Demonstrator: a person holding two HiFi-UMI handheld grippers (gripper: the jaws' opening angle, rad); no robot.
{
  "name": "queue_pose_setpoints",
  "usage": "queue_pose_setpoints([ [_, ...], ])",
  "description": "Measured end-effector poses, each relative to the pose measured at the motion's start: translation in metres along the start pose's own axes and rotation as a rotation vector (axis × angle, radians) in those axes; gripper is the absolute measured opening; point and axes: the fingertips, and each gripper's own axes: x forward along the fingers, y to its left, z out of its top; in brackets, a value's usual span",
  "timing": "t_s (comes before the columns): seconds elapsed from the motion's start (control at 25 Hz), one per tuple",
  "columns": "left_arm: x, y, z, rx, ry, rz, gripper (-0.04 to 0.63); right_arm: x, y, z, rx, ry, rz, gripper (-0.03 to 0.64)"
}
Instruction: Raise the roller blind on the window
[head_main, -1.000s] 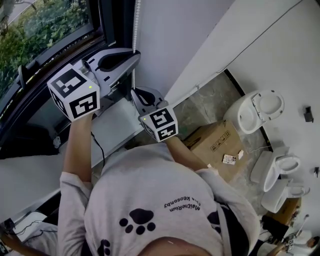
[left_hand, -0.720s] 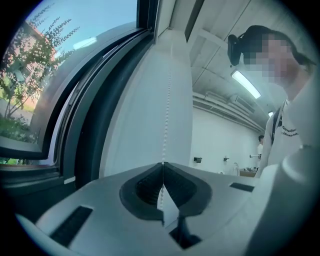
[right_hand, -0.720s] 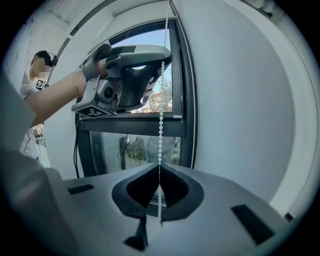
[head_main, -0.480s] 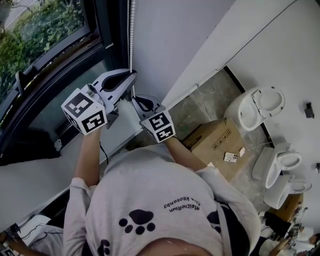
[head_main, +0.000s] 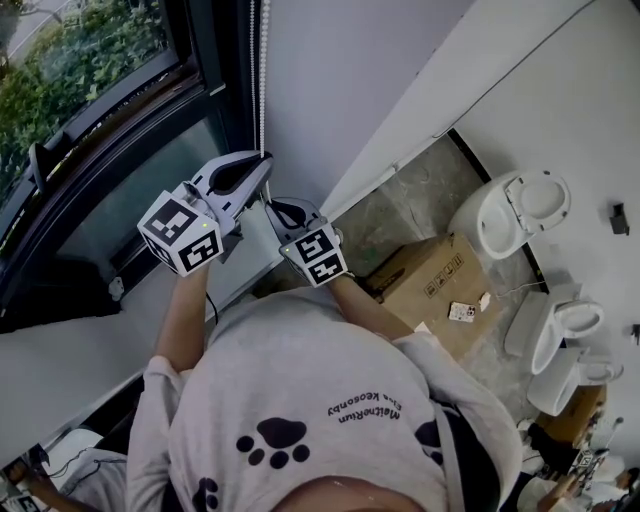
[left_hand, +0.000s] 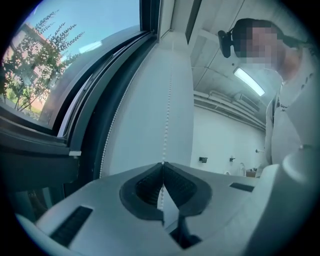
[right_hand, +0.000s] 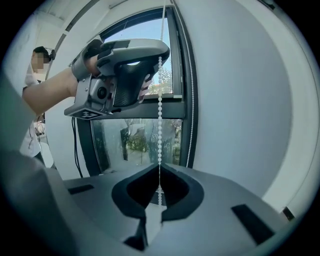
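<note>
Window (head_main: 90, 90) is filling the upper left of the head view, with the white wall (head_main: 340, 80) running beside it. Left gripper (head_main: 266, 160) is sitting just above right gripper (head_main: 269, 205), centre-left. Both are pressed together, pinching the same strand of the blind's bead chain (head_main: 263, 80), which is hanging down the window frame's right edge.

Storage room for bathroom fittings: several toilets (head_main: 515, 222), cardboard box (head_main: 428, 285) on floor (head_main: 420, 200).
</note>
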Motion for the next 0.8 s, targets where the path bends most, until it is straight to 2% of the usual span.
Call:
queue_pose_setpoints([
  [0.24,-0.002,-0.003,-0.018,-0.036,0.01,0.0,0.012,0.0,-0.002,-0.018,0.028,0.048,-0.005,0.011],
  [0.44,-0.002,-0.008,-0.02,-0.043,0.006,-0.008,0.012,-0.002,0.001,-0.016,0.016,0.055,0.015,0.014],
  [0.48,-0.002,-0.008,-0.02,-0.044,0.005,-0.01,0.012,-0.003,0.002,-0.012,0.02,0.047,0.024,0.029],
  [0.56,-0.002,-0.008,-0.02,-0.044,0.003,-0.011,0.012,-0.009,0.002,0.001,0.025,0.021,0.038,0.119],
  [0.8,-0.001,-0.006,-0.021,-0.043,0.001,-0.014,0.012,-0.045,-0.006,0.066,-0.029,-0.1,0.016,0.127],
])
